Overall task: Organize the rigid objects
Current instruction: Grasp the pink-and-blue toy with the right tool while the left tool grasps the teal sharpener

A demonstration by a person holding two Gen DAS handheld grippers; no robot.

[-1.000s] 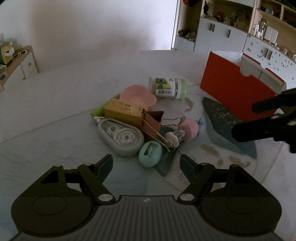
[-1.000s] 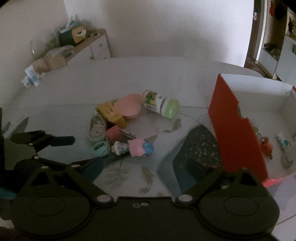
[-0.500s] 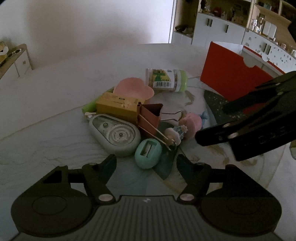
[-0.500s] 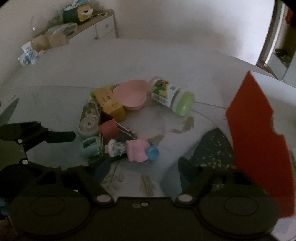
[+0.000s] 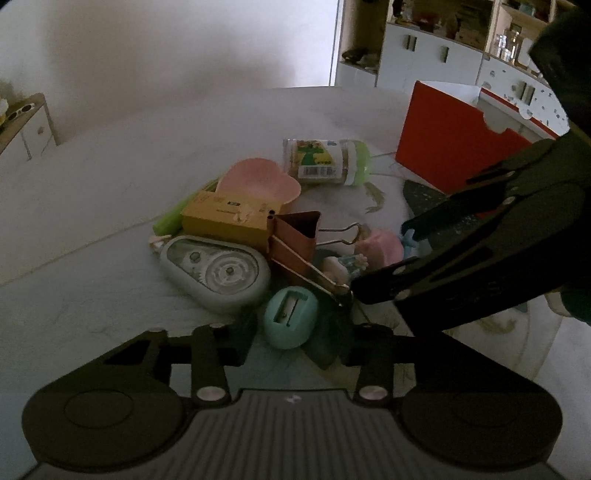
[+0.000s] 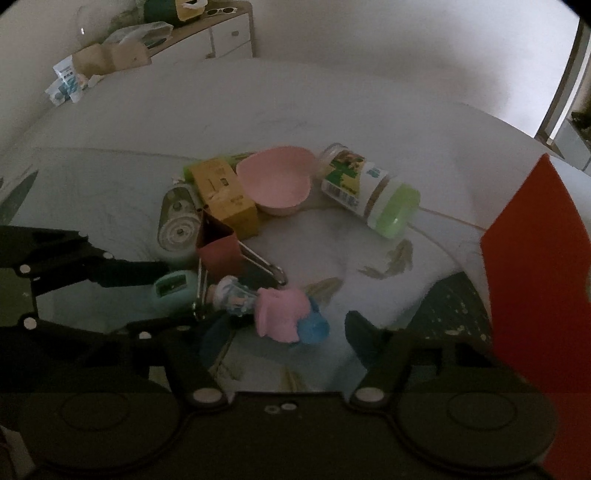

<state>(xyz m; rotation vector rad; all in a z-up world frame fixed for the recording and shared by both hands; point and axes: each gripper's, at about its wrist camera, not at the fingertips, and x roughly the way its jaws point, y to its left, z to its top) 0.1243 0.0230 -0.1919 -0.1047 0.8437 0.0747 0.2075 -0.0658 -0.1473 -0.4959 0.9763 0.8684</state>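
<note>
A pile of small objects lies on the table: a teal sharpener (image 5: 290, 317), a grey correction-tape dispenser (image 5: 216, 271), a red-brown binder clip (image 5: 295, 238), a yellow box (image 5: 225, 218), a pink heart bowl (image 5: 258, 181), a green-lidded jar (image 5: 327, 160) on its side, and a pink and blue toy (image 6: 286, 314). My left gripper (image 5: 297, 341) is open, its fingers either side of the sharpener. My right gripper (image 6: 280, 338) is open around the pink toy; its fingers (image 5: 424, 280) show in the left wrist view.
A red-walled box (image 5: 450, 147) stands at the right (image 6: 535, 277). A patterned mat (image 6: 332, 236) lies under the pile. A low cabinet (image 6: 207, 29) with clutter stands at the back left, shelving (image 5: 461, 44) at the back right.
Both grippers have moved in toward the pile. The right gripper has come close over the pink toy; the left has closed in on the sharpener.
</note>
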